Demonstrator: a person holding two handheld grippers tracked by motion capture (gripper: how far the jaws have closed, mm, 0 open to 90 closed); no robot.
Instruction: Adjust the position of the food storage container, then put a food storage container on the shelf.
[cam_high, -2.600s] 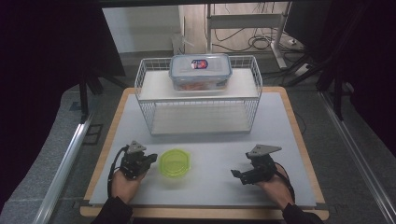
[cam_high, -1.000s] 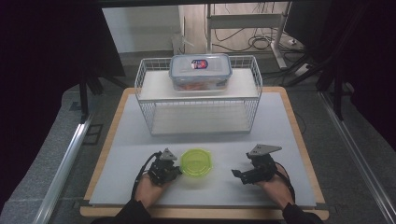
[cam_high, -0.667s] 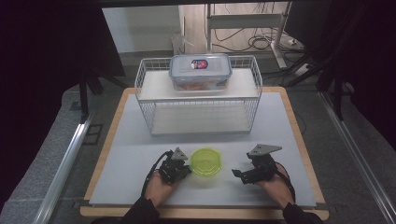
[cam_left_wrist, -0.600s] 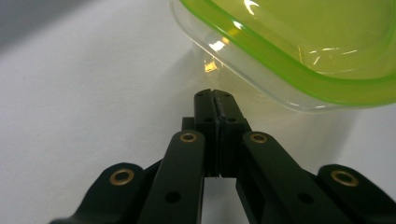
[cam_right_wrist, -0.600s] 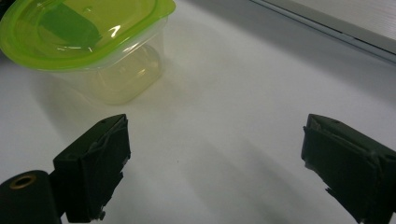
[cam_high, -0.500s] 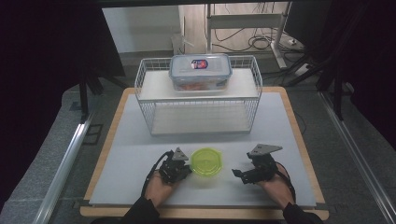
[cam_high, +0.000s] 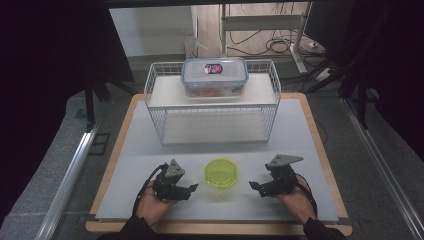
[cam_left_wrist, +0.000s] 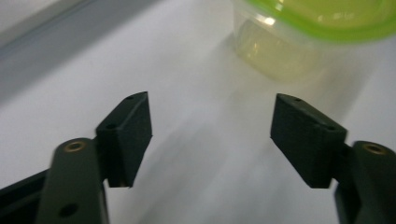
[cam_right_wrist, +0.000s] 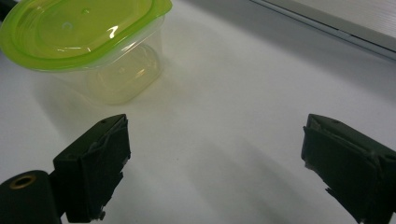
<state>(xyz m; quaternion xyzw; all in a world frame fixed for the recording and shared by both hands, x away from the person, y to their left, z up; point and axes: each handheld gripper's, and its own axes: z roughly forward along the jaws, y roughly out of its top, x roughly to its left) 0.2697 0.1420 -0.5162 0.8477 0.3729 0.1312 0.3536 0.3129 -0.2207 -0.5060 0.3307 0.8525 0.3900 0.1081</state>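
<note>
Jaws of both grippers gape empty; left gripper (cam_high: 186, 189) just opened. Tub (cam_high: 222, 173) sits upright, lid up, at its 3 o'clock.

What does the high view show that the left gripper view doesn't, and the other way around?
High view alone: the wire rack, the clear lidded box on its top shelf, both hands, and the right gripper. Left gripper view alone: the left gripper up close, its jaws just opened with nothing between them, and the container's clear wall under the lid. Shared: the green-lidded container on the white table.
</note>
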